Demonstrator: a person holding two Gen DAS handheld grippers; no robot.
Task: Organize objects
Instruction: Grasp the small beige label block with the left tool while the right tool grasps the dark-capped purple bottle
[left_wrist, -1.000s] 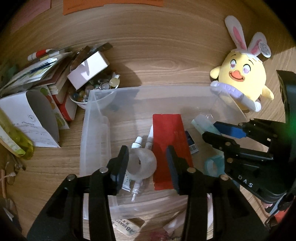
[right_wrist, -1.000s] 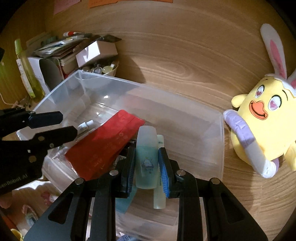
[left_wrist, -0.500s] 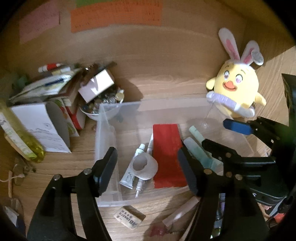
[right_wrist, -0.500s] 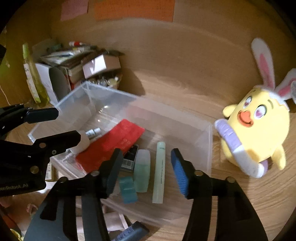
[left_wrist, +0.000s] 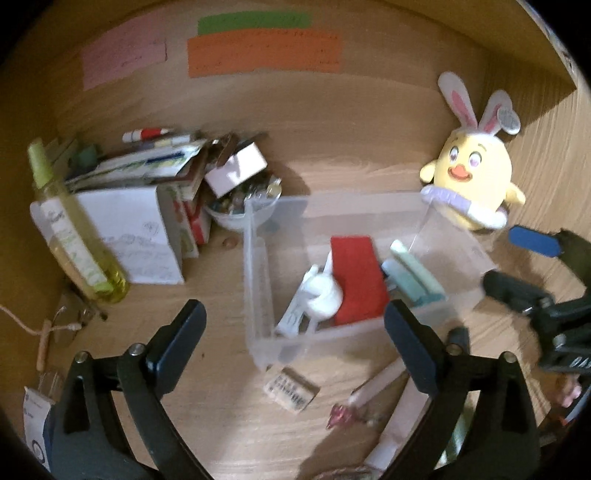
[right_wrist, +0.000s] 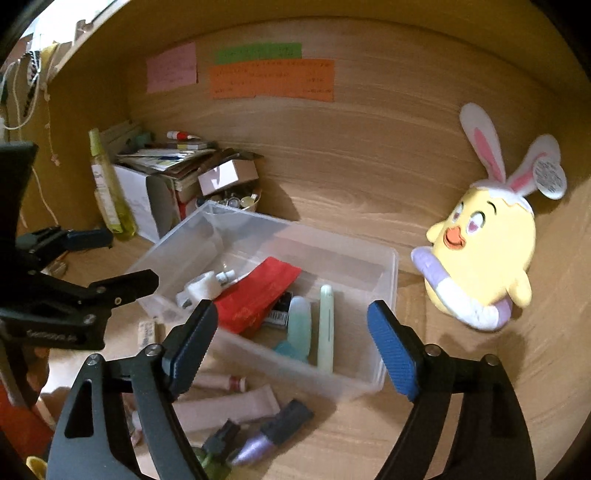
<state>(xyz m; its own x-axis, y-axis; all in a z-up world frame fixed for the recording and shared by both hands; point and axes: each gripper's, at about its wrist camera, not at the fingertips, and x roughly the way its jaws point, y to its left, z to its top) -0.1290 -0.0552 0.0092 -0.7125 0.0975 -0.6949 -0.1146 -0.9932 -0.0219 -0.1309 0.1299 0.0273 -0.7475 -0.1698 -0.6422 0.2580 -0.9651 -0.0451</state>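
Observation:
A clear plastic bin (left_wrist: 255, 258) (right_wrist: 391, 280) stands on the wooden desk. Inside lie a red packet (left_wrist: 356, 277) (right_wrist: 258, 291), a white tape roll (left_wrist: 323, 295) (right_wrist: 199, 288), a pale green bottle (right_wrist: 299, 321) and a pale green tube (right_wrist: 325, 325). My left gripper (left_wrist: 293, 314) (right_wrist: 110, 258) hangs back above the bin's near left side. Its jaws are opening wide and hold nothing. My right gripper (right_wrist: 291, 314) (left_wrist: 517, 264) hovers over the bin's near right side. Its blue-padded jaws are opening too, with nothing pressed between them.
A yellow plush chick (left_wrist: 472, 181) (right_wrist: 484, 240) with rabbit ears sits right of the bin. Stacked books and boxes (left_wrist: 129, 229), a yellow-green bottle (left_wrist: 74, 236) and a bowl of small items (left_wrist: 240, 206) crowd the left. Loose tubes (right_wrist: 225, 406) and a small block (left_wrist: 291, 391) lie in front.
The left gripper let go of the tape roll and the right let go of the pale green bottle. Both opened and drew back and up from the bin.

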